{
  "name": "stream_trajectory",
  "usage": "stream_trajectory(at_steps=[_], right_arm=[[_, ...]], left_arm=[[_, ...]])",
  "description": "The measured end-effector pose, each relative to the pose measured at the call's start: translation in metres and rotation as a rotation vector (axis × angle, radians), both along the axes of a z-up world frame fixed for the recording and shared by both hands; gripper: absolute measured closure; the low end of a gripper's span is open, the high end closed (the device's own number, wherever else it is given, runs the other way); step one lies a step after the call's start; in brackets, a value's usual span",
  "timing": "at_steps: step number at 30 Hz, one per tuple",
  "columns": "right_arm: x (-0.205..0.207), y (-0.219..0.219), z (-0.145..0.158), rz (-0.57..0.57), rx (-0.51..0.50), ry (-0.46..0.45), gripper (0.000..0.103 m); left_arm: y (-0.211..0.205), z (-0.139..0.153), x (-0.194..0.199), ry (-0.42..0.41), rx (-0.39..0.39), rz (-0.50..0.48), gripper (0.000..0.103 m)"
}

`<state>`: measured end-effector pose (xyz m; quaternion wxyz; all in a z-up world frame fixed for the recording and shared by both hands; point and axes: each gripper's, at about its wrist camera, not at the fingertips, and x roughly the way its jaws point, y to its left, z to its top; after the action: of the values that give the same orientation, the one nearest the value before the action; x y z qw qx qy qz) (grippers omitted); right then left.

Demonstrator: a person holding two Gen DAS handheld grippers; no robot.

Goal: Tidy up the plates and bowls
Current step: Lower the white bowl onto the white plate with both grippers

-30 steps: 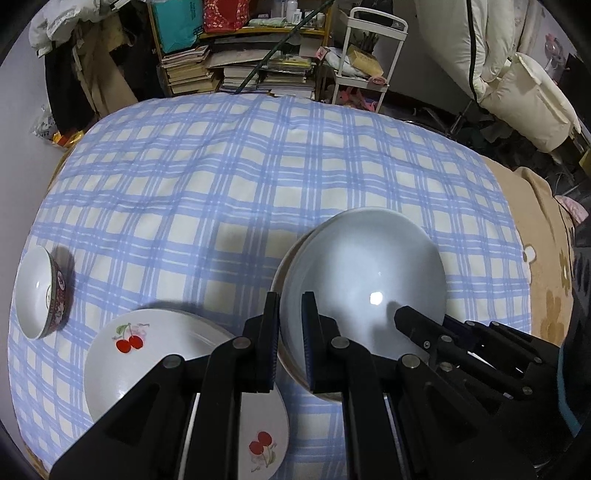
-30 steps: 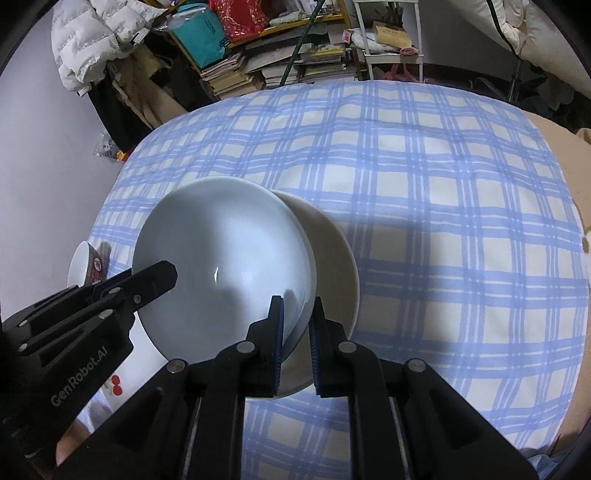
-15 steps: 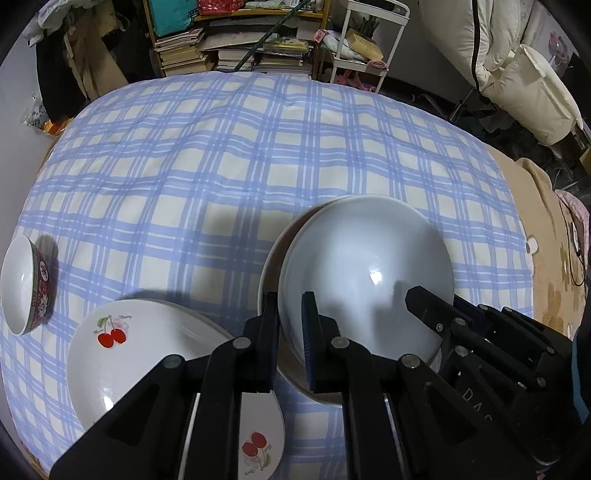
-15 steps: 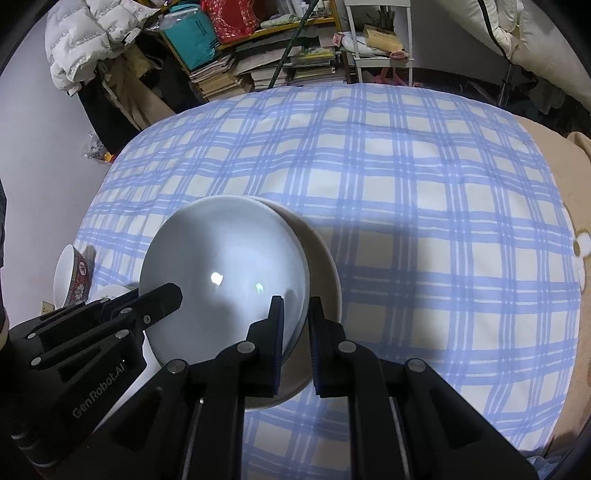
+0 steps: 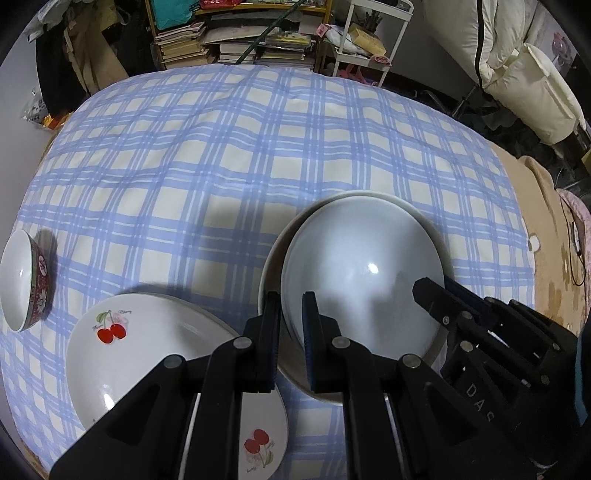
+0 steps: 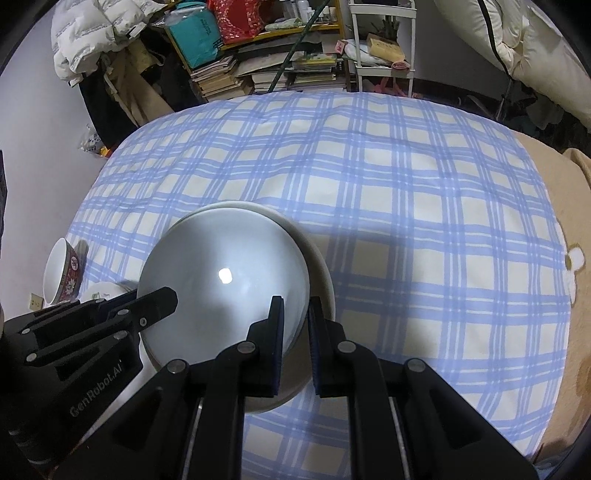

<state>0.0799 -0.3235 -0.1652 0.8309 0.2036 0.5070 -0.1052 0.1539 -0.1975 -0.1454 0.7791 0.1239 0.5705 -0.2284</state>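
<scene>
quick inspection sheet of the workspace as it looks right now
surface: blue and white checked cloth over a soft top; tan blanket at its right edge
job's things: pale grey plate held over a cream plate; cherry plate to the left; small red-patterned bowl tilted at the far left
clutter: nothing seen on the cloth besides the dishes
grippers: left gripper shut on the grey plate's left rim; right gripper shut on its right rim
cables: thin dark cord on the blanket
surroundings: stacked books, white rack, white padded jacket, white bedding
</scene>
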Motion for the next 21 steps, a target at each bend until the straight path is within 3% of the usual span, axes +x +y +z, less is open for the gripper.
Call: stream_trajectory(at_steps=[21], right_arm=[[-0.002,-0.005,0.002,-0.015,0.009,-0.005,0.089]], left_arm=[[0.011,0.006,-0.01,0.031,-0.025,-0.013,0.091]])
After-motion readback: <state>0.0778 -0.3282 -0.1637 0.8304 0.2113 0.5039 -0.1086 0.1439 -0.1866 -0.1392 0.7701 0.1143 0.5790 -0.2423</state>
